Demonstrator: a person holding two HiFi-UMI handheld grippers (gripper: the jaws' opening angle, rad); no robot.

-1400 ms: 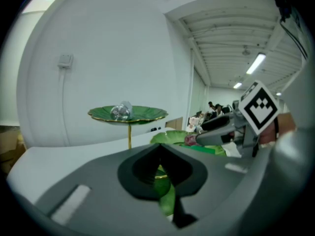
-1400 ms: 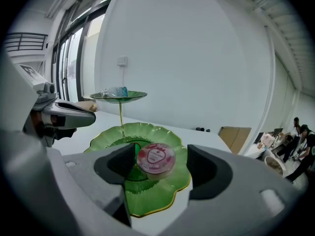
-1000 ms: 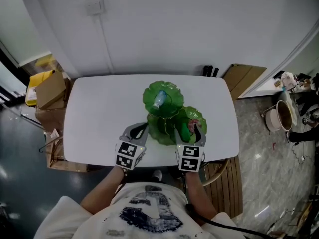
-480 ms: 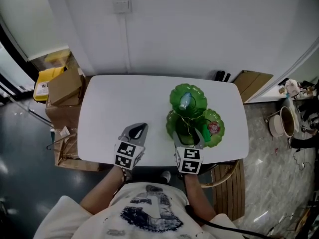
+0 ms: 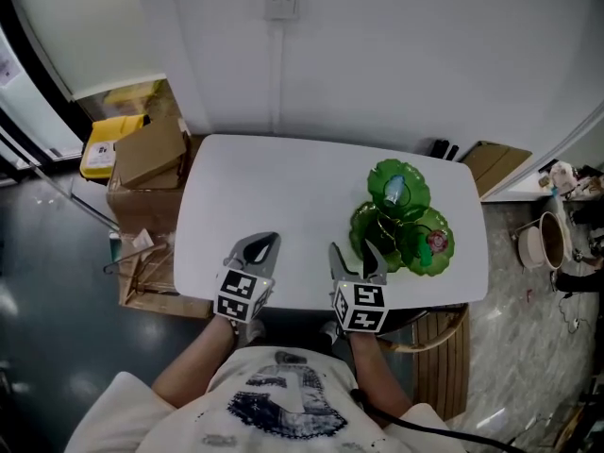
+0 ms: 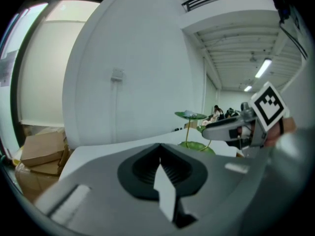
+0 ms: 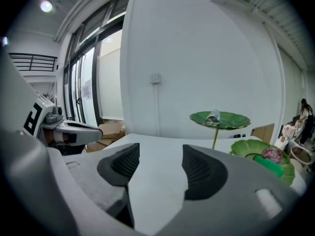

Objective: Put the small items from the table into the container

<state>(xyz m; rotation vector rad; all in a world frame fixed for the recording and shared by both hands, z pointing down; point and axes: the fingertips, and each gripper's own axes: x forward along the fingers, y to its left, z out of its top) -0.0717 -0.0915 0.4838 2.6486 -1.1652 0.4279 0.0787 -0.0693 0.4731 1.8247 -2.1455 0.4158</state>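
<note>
Not much to read here. The only print is the black-and-white square markers on each gripper's cube, and there's a yellow box (image 5: 102, 154) on the floor at the far left whose label is too small to make out. A plain wall plate (image 5: 279, 6) sits on the far wall.

Both forearms come in from the near edge of the white table (image 5: 264, 187). The grippers sit side by side and point toward the far wall, tipped slightly down. The left gripper (image 5: 267, 241) hangs over bare tabletop, and in its own view (image 6: 160, 154) the pads are pressed together with nothing between them. The right gripper (image 5: 356, 253) is just left of the container. Its jaws (image 7: 160, 166) stand apart and are closing, with only table showing in the gap.

The container is a green leaf stand (image 5: 401, 220) on the right half of the table. It stands upright on thin vertical stems (image 7: 215, 137) with the leaf trays level. The top leaf (image 7: 231, 120) holds a small clear item (image 7: 213, 116). The lower right leaf (image 5: 444, 258) holds a red item (image 7: 271, 154) and a green item (image 7: 268, 165) lying flat, with its long axis slanting from near-left to far-right in the right gripper view.

Cardboard boxes (image 5: 151, 154) are stacked off the table's left end.
</note>
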